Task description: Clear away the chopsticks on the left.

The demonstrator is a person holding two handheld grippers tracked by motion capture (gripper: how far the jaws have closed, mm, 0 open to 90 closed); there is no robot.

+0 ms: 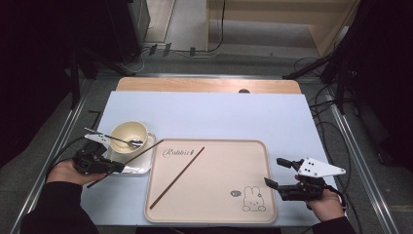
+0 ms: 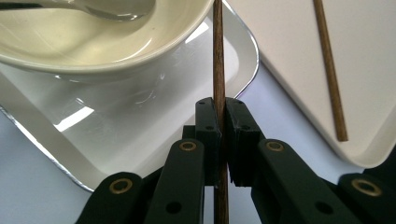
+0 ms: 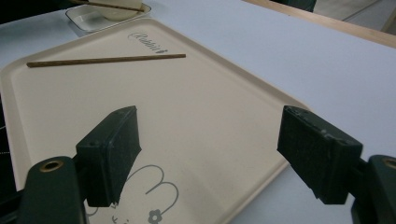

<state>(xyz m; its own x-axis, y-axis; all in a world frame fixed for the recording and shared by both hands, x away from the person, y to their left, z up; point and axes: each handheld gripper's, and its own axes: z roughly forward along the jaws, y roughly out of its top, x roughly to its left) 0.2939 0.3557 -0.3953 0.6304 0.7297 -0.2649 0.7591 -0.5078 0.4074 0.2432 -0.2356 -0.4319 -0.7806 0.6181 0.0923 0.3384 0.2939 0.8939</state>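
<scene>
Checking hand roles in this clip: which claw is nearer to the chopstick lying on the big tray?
Left. The left claw sits just off the tray's left edge, shut on a second chopstick, close to the lying chopstick. The right claw hovers open at the tray's right edge.

A thin dark-brown wooden chopstick [image 2: 218, 56] sits clamped between the pads of the left tool [image 2: 219, 135], slanting over the small white tray's [image 2: 243, 51] corner, beside the bowl there, its far tip reaching the big tray's edge.
</scene>
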